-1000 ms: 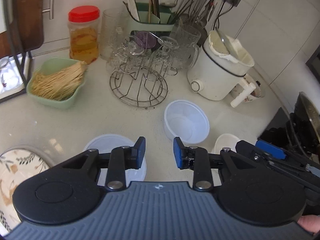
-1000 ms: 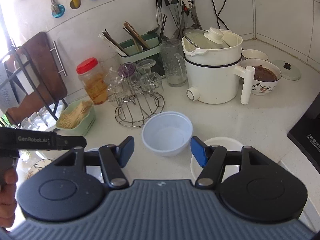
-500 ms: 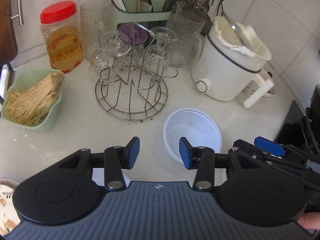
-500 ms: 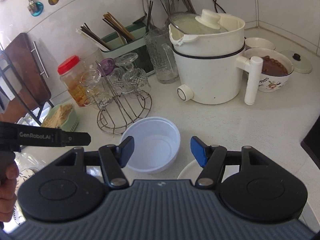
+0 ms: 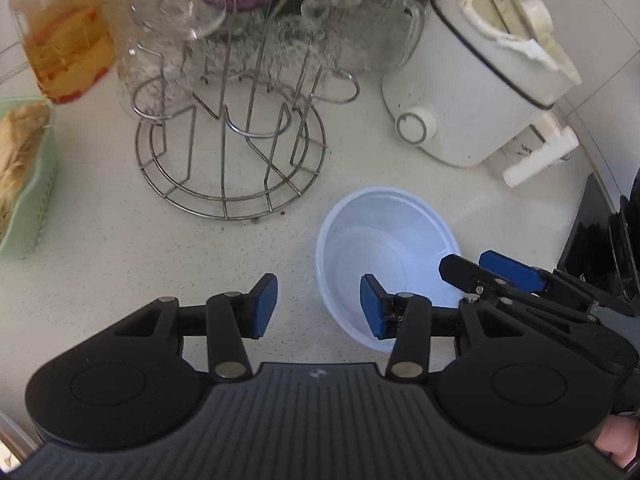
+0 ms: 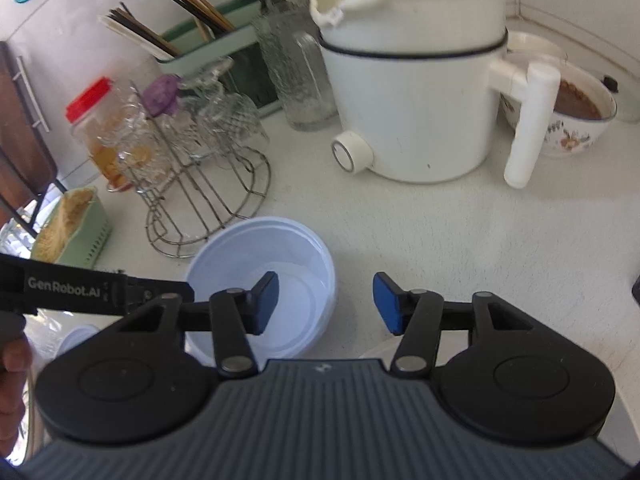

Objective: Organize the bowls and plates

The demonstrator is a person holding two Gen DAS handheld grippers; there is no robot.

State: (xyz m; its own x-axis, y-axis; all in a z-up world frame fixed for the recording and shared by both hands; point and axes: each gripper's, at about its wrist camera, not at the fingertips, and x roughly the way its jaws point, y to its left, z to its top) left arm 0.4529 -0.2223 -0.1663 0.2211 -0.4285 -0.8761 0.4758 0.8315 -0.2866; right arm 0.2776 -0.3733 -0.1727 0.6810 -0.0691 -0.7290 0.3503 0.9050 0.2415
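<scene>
On the near tabletop (image 6: 420,232), just before the wire glass rack (image 5: 228,152): white plastic bowl (image 5: 384,248), upright, ungrasped; left gripper (image 5: 318,304) and right gripper (image 6: 325,302) both wide open, empty, straddling opposite rims; step apparently approach, next closing on a rim.

On the desk (image 5: 100,248) the bowl (image 5: 384,248) sits at 5 o'clock from the wire rack (image 5: 230,160) and at 7 o'clock from the cooker (image 5: 472,92). Glasses (image 6: 224,120) hang on the rack, with the jar (image 5: 64,40) at its 10 o'clock and the tray (image 5: 28,208) at its 9 o'clock. The left tool (image 5: 318,306) straddles the bowl's near-left rim; the right tool (image 6: 326,302) straddles its right rim. A filled bowl (image 6: 576,116) stands at the cooker's 3 o'clock.
</scene>
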